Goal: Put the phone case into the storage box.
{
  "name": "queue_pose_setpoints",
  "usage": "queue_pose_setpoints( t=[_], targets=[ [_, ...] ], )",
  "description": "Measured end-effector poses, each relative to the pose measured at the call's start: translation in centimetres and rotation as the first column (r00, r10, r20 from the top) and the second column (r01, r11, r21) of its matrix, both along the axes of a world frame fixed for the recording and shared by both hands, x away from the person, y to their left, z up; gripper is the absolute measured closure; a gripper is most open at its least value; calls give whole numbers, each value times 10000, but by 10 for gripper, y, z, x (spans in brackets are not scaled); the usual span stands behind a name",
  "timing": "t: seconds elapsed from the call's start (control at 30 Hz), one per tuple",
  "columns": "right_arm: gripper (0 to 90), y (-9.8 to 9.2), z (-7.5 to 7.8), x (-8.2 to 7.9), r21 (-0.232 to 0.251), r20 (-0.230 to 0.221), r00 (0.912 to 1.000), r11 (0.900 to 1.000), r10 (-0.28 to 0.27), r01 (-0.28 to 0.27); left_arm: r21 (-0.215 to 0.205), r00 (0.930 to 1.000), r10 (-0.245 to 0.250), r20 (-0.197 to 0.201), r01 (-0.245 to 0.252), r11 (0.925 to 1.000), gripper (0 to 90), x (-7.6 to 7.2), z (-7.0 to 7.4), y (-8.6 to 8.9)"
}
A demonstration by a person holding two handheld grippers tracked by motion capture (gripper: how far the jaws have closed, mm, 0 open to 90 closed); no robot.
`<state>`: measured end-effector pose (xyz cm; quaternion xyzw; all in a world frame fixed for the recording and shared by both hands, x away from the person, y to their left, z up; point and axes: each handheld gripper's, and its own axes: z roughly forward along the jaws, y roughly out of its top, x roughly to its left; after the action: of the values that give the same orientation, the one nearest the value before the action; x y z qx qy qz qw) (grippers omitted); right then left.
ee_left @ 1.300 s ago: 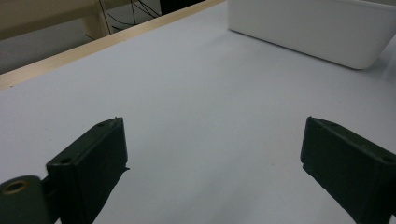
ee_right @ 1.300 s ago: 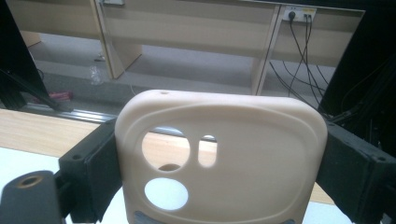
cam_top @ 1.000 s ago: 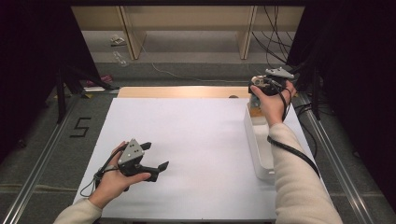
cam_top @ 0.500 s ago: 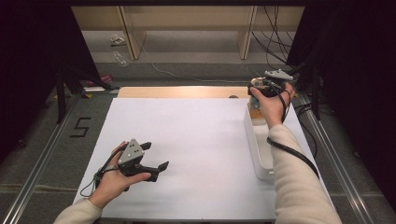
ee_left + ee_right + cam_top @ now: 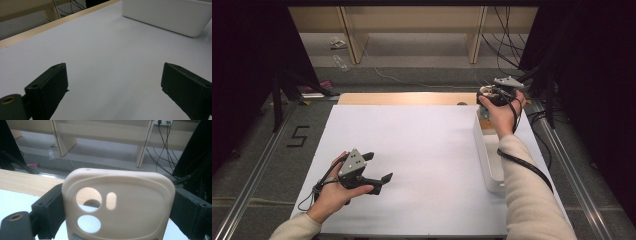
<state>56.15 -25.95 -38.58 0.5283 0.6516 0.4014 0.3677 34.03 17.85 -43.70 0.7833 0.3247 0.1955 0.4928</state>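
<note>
While the right tool (image 5: 492, 92) hangs above the far end of the white bin (image 5: 490, 160), it grips a beige phone case (image 5: 117, 205) across the case's width, 1 black jaw pressed on each side edge. Seen in the right gripper view, the case stands upright between the jaws, its inner face toward the camera. Its camera end, with 2 round cutouts and 1 slot, points up and away from the hand. Its long axis seems to run along the jaws and out past their tips; the lower end is cut off by the frame.

From the high view, the bin sits at the right edge of the white worktop (image 5: 422, 150), its long axis running from near to far. It lies directly below and slightly nearer than the case, so the right hand (image 5: 502, 117) is by far the closer one.

Across the worktop, well apart from the bin, the left tool (image 5: 379, 167) rests low near the front left. Its jaws are spread wide with nothing between them, pointing toward the bin's long wall (image 5: 172, 17).
</note>
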Motion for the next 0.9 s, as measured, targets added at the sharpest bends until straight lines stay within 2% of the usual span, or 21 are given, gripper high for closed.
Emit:
queue_pose_setpoints(
  t=[0.9],
  targets=[
    [114,0,-11,1,30,-264,9996,10000,53,-52,-7,10000,-8,4,8,10000,68,0,0,0]
  ],
)
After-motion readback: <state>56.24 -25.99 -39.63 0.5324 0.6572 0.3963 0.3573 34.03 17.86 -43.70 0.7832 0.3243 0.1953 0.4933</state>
